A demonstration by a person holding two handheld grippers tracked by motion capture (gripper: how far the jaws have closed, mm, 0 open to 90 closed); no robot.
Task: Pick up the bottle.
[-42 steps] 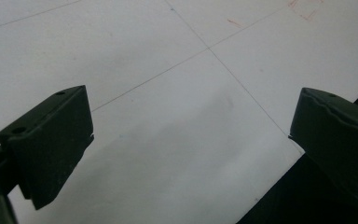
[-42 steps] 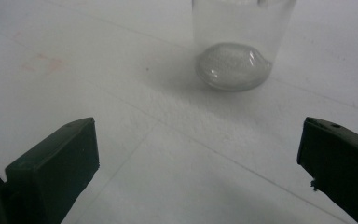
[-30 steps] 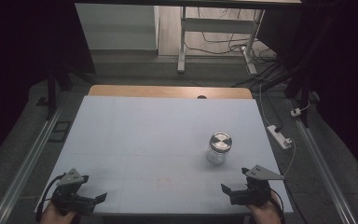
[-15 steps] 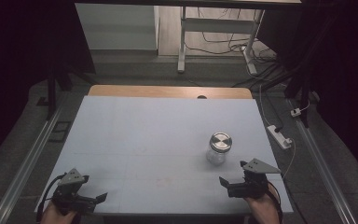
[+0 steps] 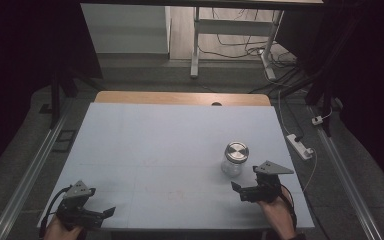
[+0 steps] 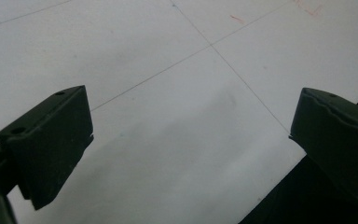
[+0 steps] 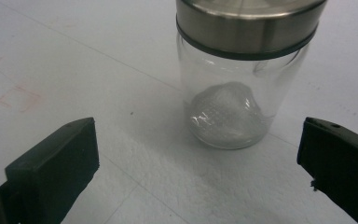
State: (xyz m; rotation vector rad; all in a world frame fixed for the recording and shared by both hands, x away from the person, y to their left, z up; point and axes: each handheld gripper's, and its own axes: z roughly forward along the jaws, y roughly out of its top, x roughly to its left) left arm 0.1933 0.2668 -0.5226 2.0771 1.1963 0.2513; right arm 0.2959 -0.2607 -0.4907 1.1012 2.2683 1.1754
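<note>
Just ahead of the right gripper's (image 5: 244,189) wide-open jaws, the upright lidded jar (image 7: 242,74), untouched.

black grippers (image 5: 247,191); grey triangular plates

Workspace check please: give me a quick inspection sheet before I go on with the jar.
Surface: pale table top, faint red marks, thin seam lines.
Job's things: glass jar upright, steel lid on, apart from both grippers.
Clutter: nothing seen on the table.
Grippers: right gripper open, facing the jar; left gripper open at the near left corner.
Cables: one trails from each gripper; power strip on the floor at the right.
Surroundings: dark room, desk legs beyond.
</note>
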